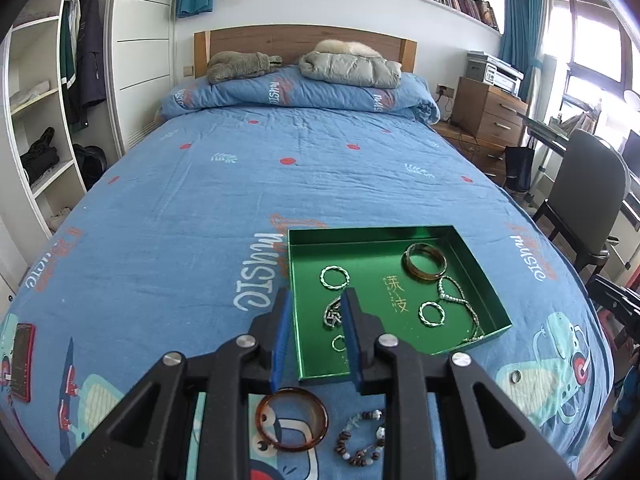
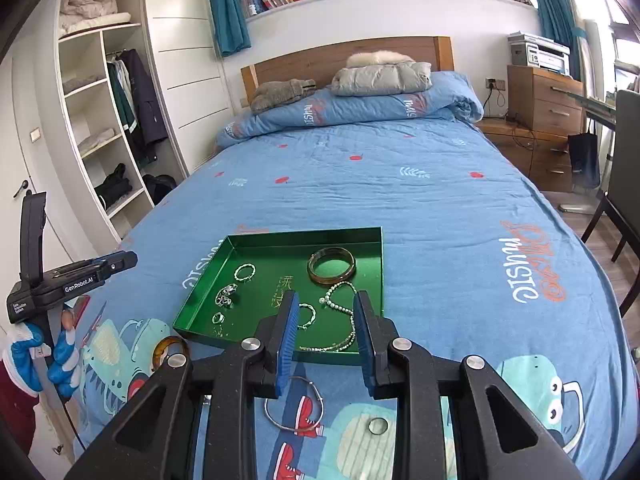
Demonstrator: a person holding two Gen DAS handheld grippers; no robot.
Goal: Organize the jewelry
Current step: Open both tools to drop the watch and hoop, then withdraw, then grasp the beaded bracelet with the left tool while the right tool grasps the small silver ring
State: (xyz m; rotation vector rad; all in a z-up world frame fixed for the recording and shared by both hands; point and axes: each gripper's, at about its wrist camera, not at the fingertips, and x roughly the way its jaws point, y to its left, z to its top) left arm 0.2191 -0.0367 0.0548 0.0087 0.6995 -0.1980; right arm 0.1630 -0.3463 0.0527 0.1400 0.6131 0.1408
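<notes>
A green tray (image 1: 486,280) (image 2: 200,304) lies on the blue bed. It holds a brown bangle (image 1: 424,262) (image 2: 331,266), twisted silver rings (image 1: 334,278), a pearl necklace (image 1: 460,300) (image 2: 340,320) and small silver pieces. On the bedspread near me lie an amber bangle (image 1: 292,419) (image 2: 170,348), a beaded bracelet (image 1: 362,438), a thin silver bangle (image 2: 294,404) and a silver ring (image 2: 378,426) (image 1: 516,377). My left gripper (image 1: 316,308) is open and empty over the tray's near left edge. My right gripper (image 2: 326,312) is open and empty over the tray's near right edge.
A red phone (image 1: 22,360) lies at the bed's left edge. A folded duvet and grey jacket (image 1: 352,66) sit at the headboard. A wardrobe (image 1: 44,128) stands left; a dresser (image 1: 488,112) and chair (image 1: 584,200) stand right.
</notes>
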